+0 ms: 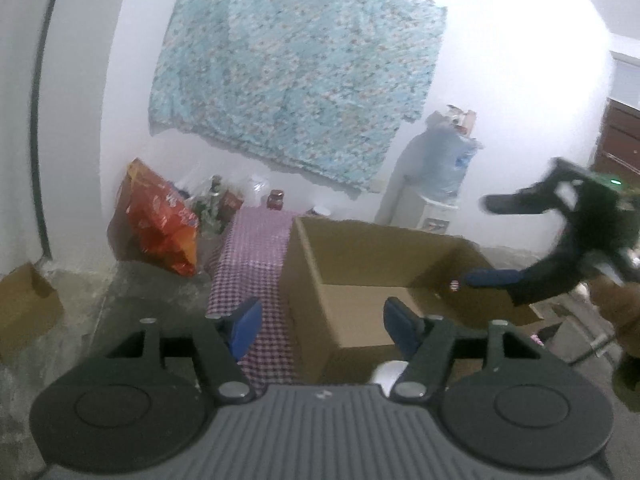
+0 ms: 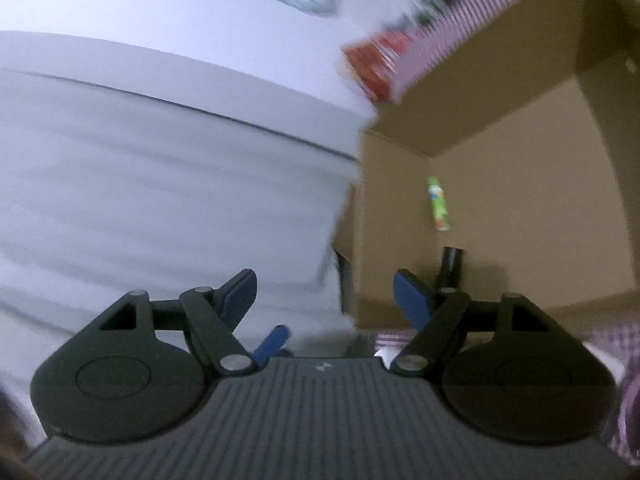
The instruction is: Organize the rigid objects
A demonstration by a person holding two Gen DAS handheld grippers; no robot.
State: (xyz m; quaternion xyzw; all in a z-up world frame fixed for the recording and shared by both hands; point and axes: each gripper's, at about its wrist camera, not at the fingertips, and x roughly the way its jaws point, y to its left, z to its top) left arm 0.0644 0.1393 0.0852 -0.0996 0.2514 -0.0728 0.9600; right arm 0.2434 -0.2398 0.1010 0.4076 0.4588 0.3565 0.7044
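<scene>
An open cardboard box (image 1: 360,276) stands on a pink checkered cloth (image 1: 256,248). My left gripper (image 1: 322,326) hovers open in front of the box's near corner, with nothing between its blue pads. My right gripper (image 1: 478,240) reaches in from the right above the box's right side, jaws apart and empty. The right wrist view is tilted and blurred. In it the right gripper (image 2: 324,292) is open beside the box (image 2: 500,152). Inside the box lie a green tube-like item (image 2: 438,204) and a black cylinder (image 2: 452,266).
An orange bag (image 1: 160,220), bottles and a dark jar (image 1: 276,199) crowd the far end of the cloth by the wall. A water dispenser (image 1: 436,184) stands behind the box. A small cardboard box (image 1: 24,304) sits on the floor at left. Something white (image 1: 390,372) lies under my left gripper.
</scene>
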